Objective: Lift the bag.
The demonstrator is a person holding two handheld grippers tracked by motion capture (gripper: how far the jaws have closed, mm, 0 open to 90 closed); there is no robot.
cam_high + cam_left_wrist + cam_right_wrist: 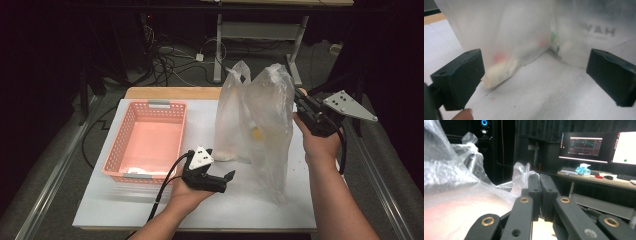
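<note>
Translucent plastic is the landmark here: a tall, frosted white plastic bag (267, 125) is standing right of centre on the white table top (150, 205), with a salmon-pink perforated plastic basket (147, 140) lying well to its left. Just left of the bag's foot, the left gripper (220, 181) is hovering low, its jaws standing as wide as they go with nothing between them; in the left gripper view they are framing the bag's bottom corner (499, 72).

At the bag's upper right edge, the right gripper (302, 104) is pinching the plastic, jaws pressed fully together on a fold of film (524, 173) and holding the bag upright.

By my judgement, the emptying or unpacking of the bag is getting under way, the basket being the likely destination. Next the left gripper needs to ease in toward the bag's base and close on the film or a lump inside without dragging the bag from the right grip.

Contents are hard to read: pale, yellow, red and green blobs (499, 57) are showing through, unidentifiable. Printed lettering (599, 30) is appearing mirrored and partly cut off.
</note>
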